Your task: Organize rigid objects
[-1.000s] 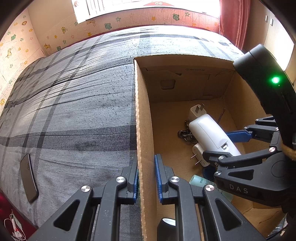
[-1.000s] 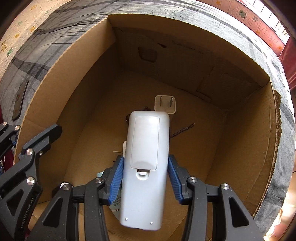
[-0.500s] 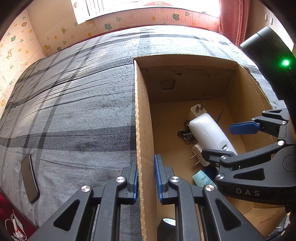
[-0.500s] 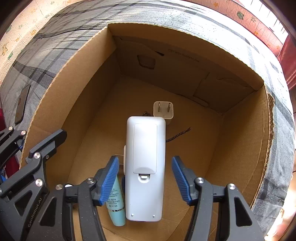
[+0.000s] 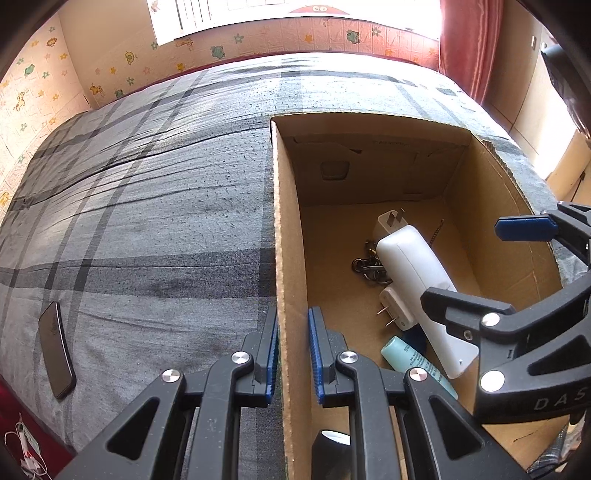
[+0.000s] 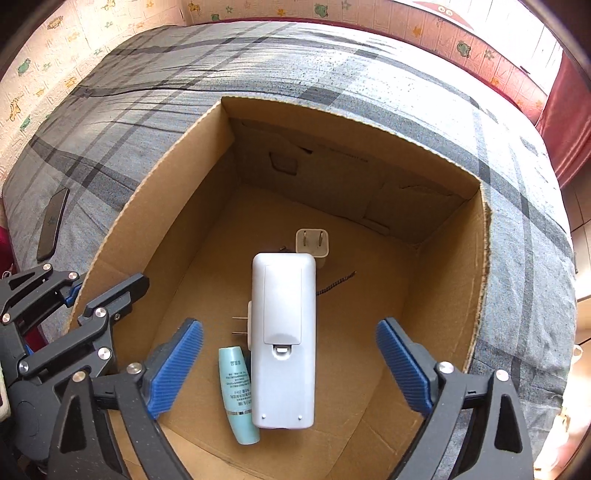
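Grey plaid bed (image 5: 147, 206), cartoon-sticker wall (image 5: 258, 40), bright window (image 5: 295, 11), red curtain (image 5: 465, 44)

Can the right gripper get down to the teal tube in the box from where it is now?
Probably yes. The right gripper hangs over the cardboard box, its fingers opening with nothing held. The teal tube lies exposed beside the white remote, which crowds one side.

The letters "DAS" stand in pale print on the black frame of the right tool (image 5: 491, 266), at the lower right of the left wrist view; anything further is cut off by the picture's edge. The teal tube (image 6: 236, 395) lying in the cardboard box (image 6: 155, 206) carries several lines of small print on its side, too small to read.
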{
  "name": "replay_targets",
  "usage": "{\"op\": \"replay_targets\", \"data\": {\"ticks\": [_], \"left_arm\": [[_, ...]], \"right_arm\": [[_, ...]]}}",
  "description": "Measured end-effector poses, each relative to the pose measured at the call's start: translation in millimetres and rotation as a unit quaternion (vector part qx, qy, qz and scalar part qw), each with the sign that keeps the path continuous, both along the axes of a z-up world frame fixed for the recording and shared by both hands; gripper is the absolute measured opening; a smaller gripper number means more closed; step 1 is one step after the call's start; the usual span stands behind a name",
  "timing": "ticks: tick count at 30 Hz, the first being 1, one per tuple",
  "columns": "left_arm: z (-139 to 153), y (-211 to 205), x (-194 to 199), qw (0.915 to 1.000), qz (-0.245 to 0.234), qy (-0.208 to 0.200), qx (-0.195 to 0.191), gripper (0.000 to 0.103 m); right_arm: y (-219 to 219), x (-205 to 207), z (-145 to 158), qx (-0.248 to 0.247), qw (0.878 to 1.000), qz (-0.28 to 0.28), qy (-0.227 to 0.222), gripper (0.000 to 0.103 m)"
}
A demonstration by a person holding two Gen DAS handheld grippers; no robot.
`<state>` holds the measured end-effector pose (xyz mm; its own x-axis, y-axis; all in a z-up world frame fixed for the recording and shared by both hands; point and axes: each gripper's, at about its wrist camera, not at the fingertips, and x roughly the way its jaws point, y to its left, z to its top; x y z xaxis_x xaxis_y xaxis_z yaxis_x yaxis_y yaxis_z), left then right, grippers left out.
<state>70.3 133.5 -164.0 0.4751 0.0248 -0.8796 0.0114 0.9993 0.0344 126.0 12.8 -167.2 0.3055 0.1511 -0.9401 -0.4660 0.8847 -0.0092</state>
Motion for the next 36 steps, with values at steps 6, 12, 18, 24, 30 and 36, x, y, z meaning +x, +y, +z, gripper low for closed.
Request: {"op": "replay_targets", "data": {"ticks": [6, 12, 18, 24, 30, 36], "left_arm": [[9.1, -0.2, -3.9, 0.9999, 0.001, -0.013, 0.005, 0.017], [20.5, -1.2, -9.4, 0.9996, 0.003, -0.024, 0.012, 0.017], [32.4, -2.2, -18.0, 0.9993, 0.001, -0.035, 0.015, 0.017], [41.9, -10.1, -29.0, 0.9989, -0.002, -0.042, 0.021, 0.017], [54.2, -20.0, -41.0, 0.9987, -0.007, -0.044, 0.023, 0.040], [68.7, -31.4, -55.4, 0.9984, -0.011, -0.054, 0.016, 0.069]], "right_arm": [[-6.9, -10.5, 17.0, 0.018, 1.000, -0.007, -0.012, 0.103], [-13.5, -23.4, 34.9, 0.038, 0.999, -0.015, -0.027, 0.103], [-23.0, -35.2, 49.9, 0.043, 0.998, -0.028, -0.044, 0.103], [-34.0, -48.9, 61.1, 0.050, 0.996, -0.040, -0.054, 0.103], [-48.3, -62.4, 74.4, 0.054, 0.994, -0.056, -0.072, 0.103], [-61.7, -77.2, 86.7, 0.054, 0.992, -0.065, -0.089, 0.103]]}}
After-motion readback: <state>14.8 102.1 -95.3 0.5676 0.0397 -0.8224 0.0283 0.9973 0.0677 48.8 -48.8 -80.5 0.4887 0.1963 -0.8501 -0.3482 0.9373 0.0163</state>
